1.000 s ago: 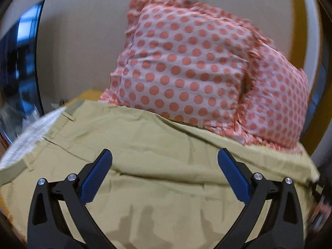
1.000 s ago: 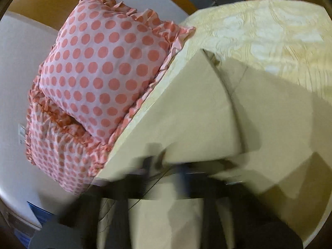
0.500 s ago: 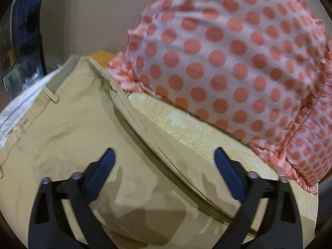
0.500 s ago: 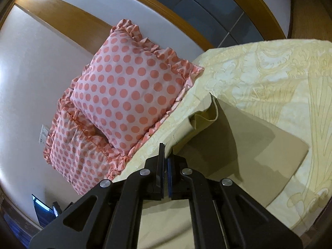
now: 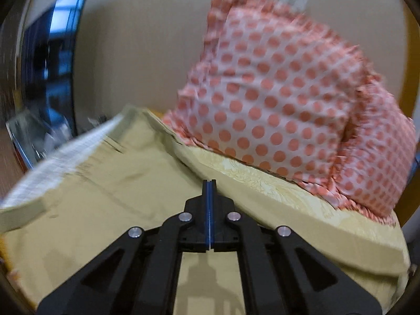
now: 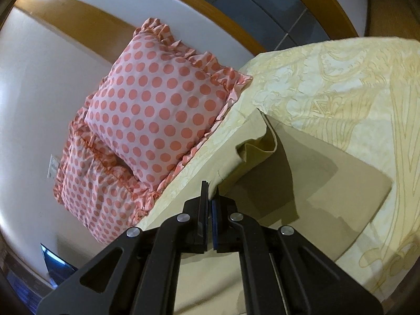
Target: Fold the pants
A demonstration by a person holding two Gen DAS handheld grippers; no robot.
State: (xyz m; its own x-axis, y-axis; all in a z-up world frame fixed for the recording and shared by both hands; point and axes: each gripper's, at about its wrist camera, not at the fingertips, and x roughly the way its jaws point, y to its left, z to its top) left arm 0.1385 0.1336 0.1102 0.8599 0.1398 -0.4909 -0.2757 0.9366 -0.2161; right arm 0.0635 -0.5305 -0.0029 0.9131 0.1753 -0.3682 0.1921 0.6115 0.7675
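The khaki pants point(image 5: 110, 183) lie on a yellow patterned bedspread point(image 5: 267, 189), waistband with white lining point(image 5: 63, 157) at the left. My left gripper point(image 5: 210, 183) is shut at the pants' far edge, apparently pinching the fabric. In the right wrist view my right gripper point(image 6: 210, 189) is shut on a leg edge of the pants point(image 6: 252, 157) and holds it lifted, so the cloth hangs in a fold above the flat leg point(image 6: 341, 191).
Two pink pillows with coral dots point(image 5: 275, 92) point(image 6: 157, 110) lean against the wall at the head of the bed. A wooden headboard point(image 6: 105, 23) curves behind them. The bedspread point(image 6: 341, 84) stretches to the right. A dark screen point(image 5: 52, 65) stands at the left.
My left gripper has closed from wide open to shut at the pants' edge. My right gripper stays shut on the leg edge and has lifted it slightly higher.
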